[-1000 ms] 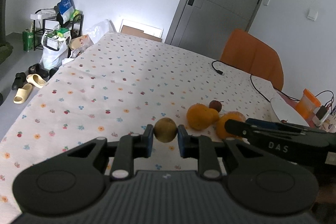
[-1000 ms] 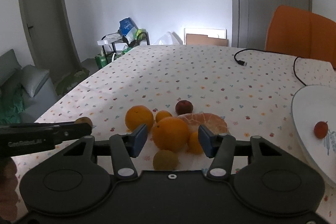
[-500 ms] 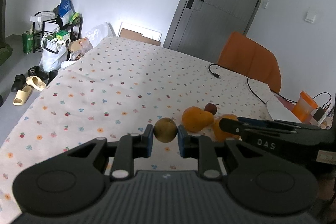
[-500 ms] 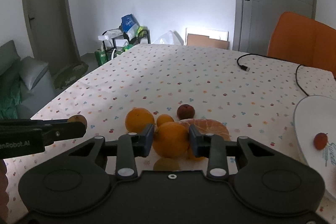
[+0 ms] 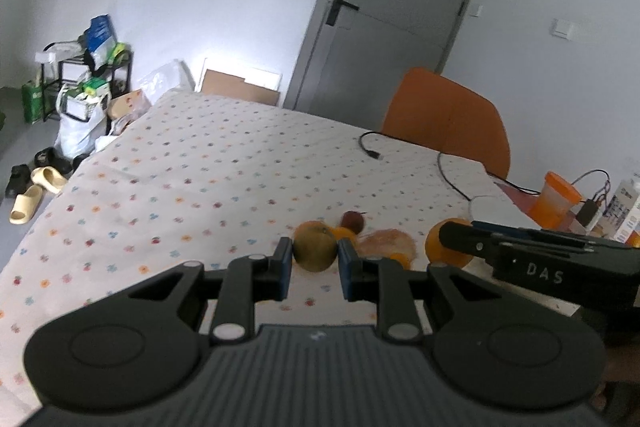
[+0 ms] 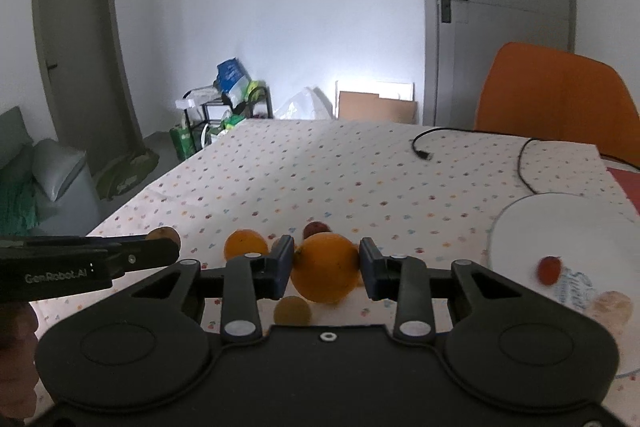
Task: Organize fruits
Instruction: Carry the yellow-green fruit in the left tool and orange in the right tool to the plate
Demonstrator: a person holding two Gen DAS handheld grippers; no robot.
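The left tongs (image 5: 314, 261) are nearly shut, pinching a small brownish-green fruit (image 5: 315, 251) between the two blue pads. The right tongs (image 6: 325, 263) are closed part way on a large orange (image 6: 325, 267), which fills the gap from pad to pad; their jaws have just been closing onto it. Both fruits look clear of the flowered cloth on the worktop (image 6: 360, 179), though the blur makes the gap under them hard to judge.

The remaining fruit sits in a loose cluster on the near part of the worktop: a second orange (image 6: 245, 243) to the left, a dark red fruit (image 6: 316, 228) behind the held orange, and a small yellow-brown fruit (image 6: 292, 311) just under the right tongs. From the left camera a piece of pale peel or peeled fruit (image 5: 386, 243) also shows in that group, too blurred to name.

The relation that matters now is where the white plate (image 6: 560, 219) lies. It is to the right of the held orange, at the near right of the worktop, with one small red fruit (image 6: 549, 269) already on it. The right tongs are the nearer of the two, with only bare cloth between the orange and the plate rim, so I judge a short carry to the right would do. The left tongs are further off, on the far side of the cluster and of the right tongs, so their fruit would probably have to pass over or behind both. A black cable (image 6: 520, 163) lies beyond the plate, out of that path.
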